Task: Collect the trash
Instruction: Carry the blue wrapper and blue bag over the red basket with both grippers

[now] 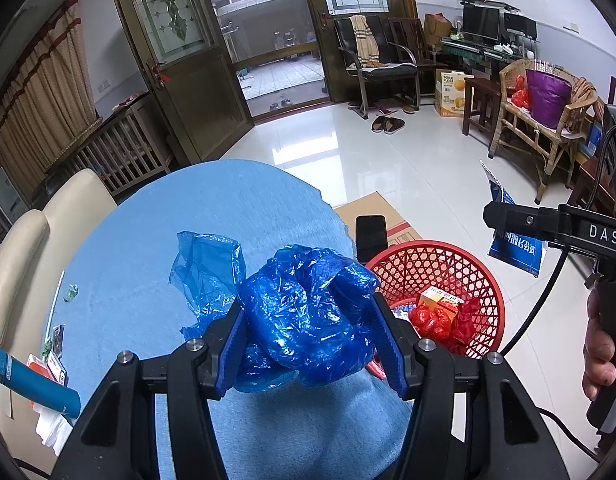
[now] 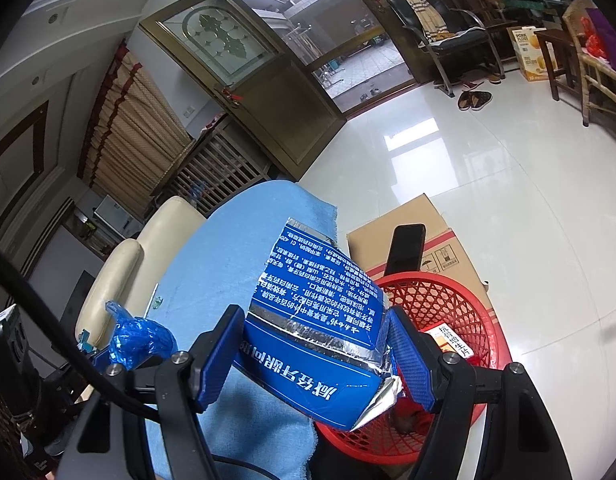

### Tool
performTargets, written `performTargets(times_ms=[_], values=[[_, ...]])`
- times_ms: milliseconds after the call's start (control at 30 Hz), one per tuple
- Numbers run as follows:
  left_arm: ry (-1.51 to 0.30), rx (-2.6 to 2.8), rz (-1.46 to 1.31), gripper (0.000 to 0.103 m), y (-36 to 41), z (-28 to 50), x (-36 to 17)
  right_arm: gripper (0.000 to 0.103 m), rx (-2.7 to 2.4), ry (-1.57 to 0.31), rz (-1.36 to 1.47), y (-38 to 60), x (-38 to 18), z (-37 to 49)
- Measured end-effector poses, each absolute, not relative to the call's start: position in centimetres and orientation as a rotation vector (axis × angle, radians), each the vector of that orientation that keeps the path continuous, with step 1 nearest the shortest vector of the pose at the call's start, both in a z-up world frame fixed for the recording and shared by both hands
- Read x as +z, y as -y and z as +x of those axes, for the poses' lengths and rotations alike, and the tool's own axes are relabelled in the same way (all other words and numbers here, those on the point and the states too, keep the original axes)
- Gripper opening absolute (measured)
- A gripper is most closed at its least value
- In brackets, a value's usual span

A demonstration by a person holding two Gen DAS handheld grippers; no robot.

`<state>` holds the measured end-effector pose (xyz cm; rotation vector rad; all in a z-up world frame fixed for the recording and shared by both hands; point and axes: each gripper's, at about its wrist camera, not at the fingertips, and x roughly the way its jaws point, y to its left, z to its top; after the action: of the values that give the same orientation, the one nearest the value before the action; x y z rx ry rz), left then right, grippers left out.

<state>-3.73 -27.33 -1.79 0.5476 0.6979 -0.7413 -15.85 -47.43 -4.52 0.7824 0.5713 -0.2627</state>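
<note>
My left gripper (image 1: pixel 312 344) is clamped on a crumpled blue plastic bag (image 1: pixel 304 320); both blue pads press into its sides, and a loose flap of the bag trails off to the left over the surface (image 1: pixel 148 240), which is covered in a light blue cloth. The bag sits above the right part of that surface, close to its edge.

My right gripper (image 2: pixel 316 356) grips a flattened blue carton (image 2: pixel 308 320) printed with white Chinese text, with silver foil showing along its torn edges. The pads squeeze it from either side, and it tilts up and away from me. It is held over the right edge of the surface, just left of the red basket (image 2: pixel 460 312).

That red lattice basket stands on the white tiled floor immediately right of the surface. Inside it lie an orange box (image 1: pixel 440 300) and some red crumpled wrapping (image 1: pixel 428 320). Behind the basket is a brown cardboard box (image 1: pixel 372 208), with a dark phone (image 1: pixel 371 232) propped upright between the two.

On the near left of the surface lie a teal tube (image 1: pixel 36 384) and a few small scraps and wrappers. A cream chair (image 1: pixel 24 248) stands against the surface's left side. In the left wrist view, a hand (image 1: pixel 600 344) holds the right gripper's handle at the far right.
</note>
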Motion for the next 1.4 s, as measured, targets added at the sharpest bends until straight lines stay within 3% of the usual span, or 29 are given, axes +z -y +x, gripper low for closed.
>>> performTargets(times_ms=[1400], values=[[-0.751,-0.763,0.579,0.060,28.0,-3.2,-3.6,0.075,-0.292,-0.620,0.868,48.9,-7.0,-15.4]])
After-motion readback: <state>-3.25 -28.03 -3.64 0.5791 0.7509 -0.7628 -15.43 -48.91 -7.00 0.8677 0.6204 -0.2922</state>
